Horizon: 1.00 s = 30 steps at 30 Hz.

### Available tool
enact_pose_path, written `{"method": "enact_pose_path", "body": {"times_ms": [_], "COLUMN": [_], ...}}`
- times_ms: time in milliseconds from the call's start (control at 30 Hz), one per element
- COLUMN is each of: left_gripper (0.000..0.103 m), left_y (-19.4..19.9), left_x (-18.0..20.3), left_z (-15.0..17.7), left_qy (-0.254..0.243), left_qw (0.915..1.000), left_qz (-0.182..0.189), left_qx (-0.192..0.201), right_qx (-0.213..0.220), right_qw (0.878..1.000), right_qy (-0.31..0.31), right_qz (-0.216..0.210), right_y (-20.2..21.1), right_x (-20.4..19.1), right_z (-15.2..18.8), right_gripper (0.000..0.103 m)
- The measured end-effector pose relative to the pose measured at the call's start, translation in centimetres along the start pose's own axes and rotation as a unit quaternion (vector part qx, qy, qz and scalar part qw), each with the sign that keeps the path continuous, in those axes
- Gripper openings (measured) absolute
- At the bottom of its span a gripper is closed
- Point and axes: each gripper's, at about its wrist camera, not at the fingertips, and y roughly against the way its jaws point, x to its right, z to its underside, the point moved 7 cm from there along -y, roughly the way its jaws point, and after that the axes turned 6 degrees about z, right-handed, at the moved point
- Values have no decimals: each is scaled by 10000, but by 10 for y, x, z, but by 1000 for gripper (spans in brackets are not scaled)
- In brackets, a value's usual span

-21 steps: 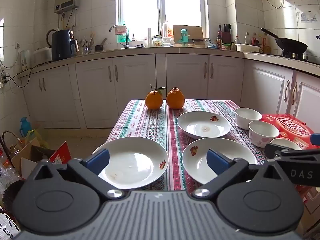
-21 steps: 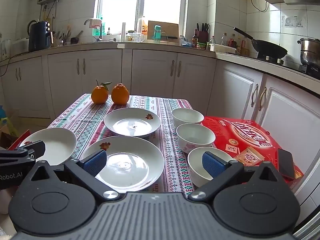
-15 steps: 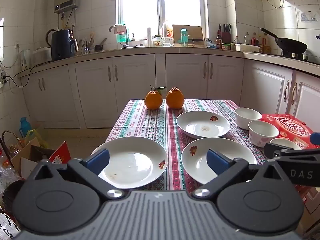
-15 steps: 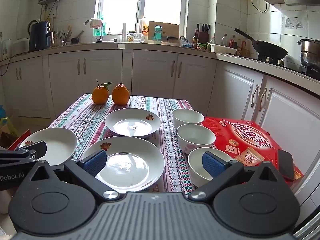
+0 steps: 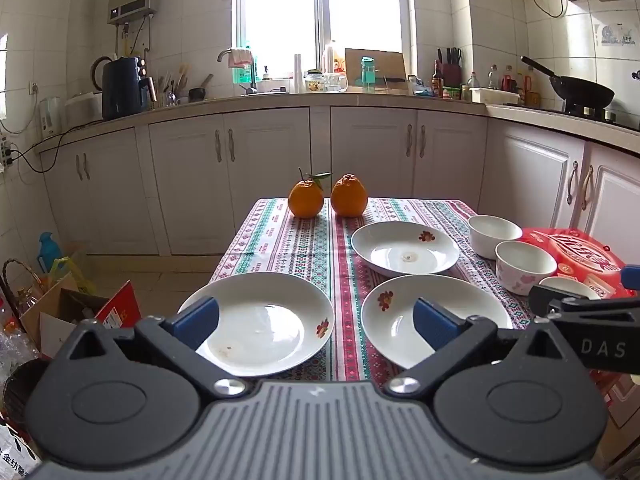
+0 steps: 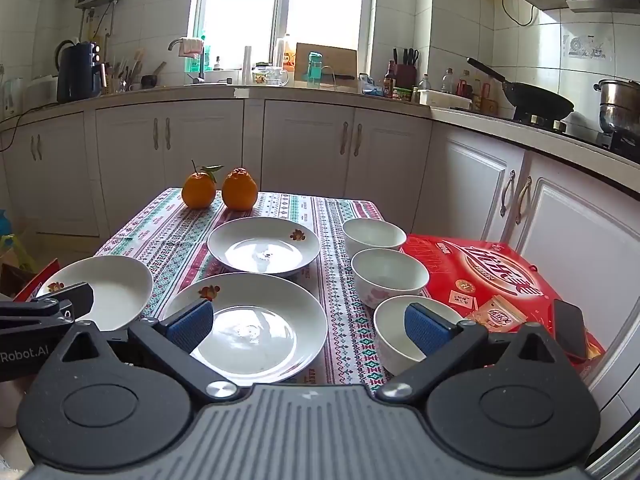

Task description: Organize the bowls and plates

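Three white plates with flower marks lie on the patterned tablecloth [image 5: 296, 248]: a near left plate [image 5: 260, 320], a near middle plate [image 5: 400, 312] [image 6: 260, 320] and a far plate [image 5: 404, 246] [image 6: 264, 246]. Three white bowls stand in a row on the right: far bowl [image 6: 374, 234], middle bowl [image 6: 390, 276], near bowl [image 6: 396, 328]. My left gripper [image 5: 316, 322] hangs open above the near edge, over the two near plates. My right gripper [image 6: 308, 326] is open too, between the middle plate and the near bowl. Neither holds anything.
Two oranges [image 5: 328, 198] sit at the table's far end. A red box [image 6: 488, 276] with a packet and a phone [image 6: 570, 330] lies right of the bowls. Cartons and bags [image 5: 60, 312] crowd the floor at left. White cabinets [image 5: 280, 168] run behind.
Both views have shifted only slightly; the table looks a touch lower in frame. Plates, bowls and both open grippers stand as before.
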Motion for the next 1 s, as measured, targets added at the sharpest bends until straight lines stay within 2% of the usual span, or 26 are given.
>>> {"method": "enact_pose_path", "body": {"times_ms": [1000], "left_gripper": [102], "left_y": [1], "left_x": [1], "left_z": [-1], "left_qy": [24], "left_qw": [10000], "left_qz": [-1], "left_qx": [5], "right_qx": [20], "right_qw": [10000], "right_qy": [26], "right_qz": [37], "right_y": [1], "right_x": [1], "right_z": [-2], "right_gripper": [103]}}
